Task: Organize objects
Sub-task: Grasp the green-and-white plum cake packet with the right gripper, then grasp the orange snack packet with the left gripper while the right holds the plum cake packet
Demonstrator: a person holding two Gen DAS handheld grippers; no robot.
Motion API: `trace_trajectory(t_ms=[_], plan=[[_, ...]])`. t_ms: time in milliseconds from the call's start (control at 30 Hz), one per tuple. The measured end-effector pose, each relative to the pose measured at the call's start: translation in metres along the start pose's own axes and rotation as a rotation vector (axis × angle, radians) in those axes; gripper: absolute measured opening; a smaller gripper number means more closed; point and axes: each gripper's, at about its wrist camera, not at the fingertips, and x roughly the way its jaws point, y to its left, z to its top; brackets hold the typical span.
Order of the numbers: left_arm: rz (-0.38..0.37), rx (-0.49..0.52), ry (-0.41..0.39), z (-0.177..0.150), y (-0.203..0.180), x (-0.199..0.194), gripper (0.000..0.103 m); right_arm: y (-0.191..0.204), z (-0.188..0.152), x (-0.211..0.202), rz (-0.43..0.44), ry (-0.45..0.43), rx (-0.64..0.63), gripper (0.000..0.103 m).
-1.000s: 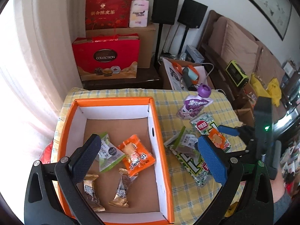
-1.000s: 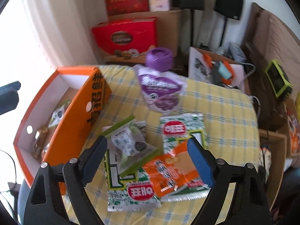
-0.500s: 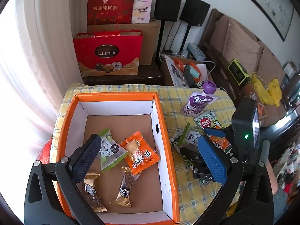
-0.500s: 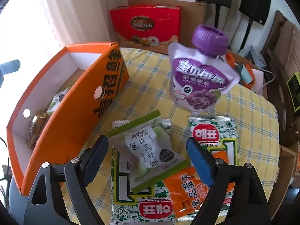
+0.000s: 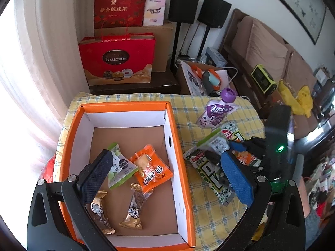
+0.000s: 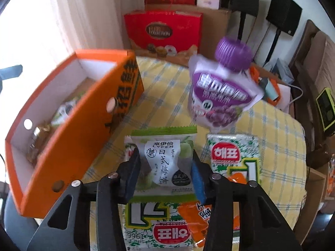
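Observation:
An orange box (image 5: pixel 181 163) with white inner walls sits on the left of a yellow checked table and holds several snack packets. My left gripper (image 5: pixel 165 175) hangs open and empty above it. My right gripper (image 6: pixel 164 171) has closed its jaws against both sides of a green and white plum snack packet (image 6: pixel 165 159), which lies on a seaweed pack (image 6: pixel 159 228). In the left wrist view the right gripper (image 5: pixel 226 152) is down on that packet (image 5: pixel 217 146). A purple pouch (image 6: pixel 219 96) stands behind, and an orange packet (image 6: pixel 201 219) lies to the right.
A second seaweed pack (image 6: pixel 234 154) lies right of the grasped packet. The orange box (image 6: pixel 83 138) wall is close on the left of the right gripper. Red gift boxes (image 5: pixel 119 62), speakers and a sofa stand beyond the table.
My right gripper moved forward and down and closed its jaws from wide open onto the plum snack packet. My left gripper rose slightly and stayed open.

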Motion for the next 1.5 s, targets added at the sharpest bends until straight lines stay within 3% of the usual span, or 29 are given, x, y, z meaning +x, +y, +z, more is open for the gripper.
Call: trace_trajectory(t_ms=[200,633,1033,1500], plan=[[-0.012,0.014,0.001,-0.001,-0.012,-0.003,0.103,-0.016,0.006,-0.027,-0.014,-0.043,0.066,0.041],[-0.038,0.092,0.027,-0.006,-0.06,0.005,0.103,-0.068,-0.021,-0.094,-0.082,-0.086,0.224,0.04],[-0.077,0.167,0.053,-0.016,-0.115,0.032,0.103,-0.112,-0.056,-0.139,-0.146,-0.109,0.314,0.04],[-0.071,0.255,0.165,-0.025,-0.162,0.09,0.103,-0.137,-0.085,-0.156,-0.134,-0.118,0.406,0.04]])
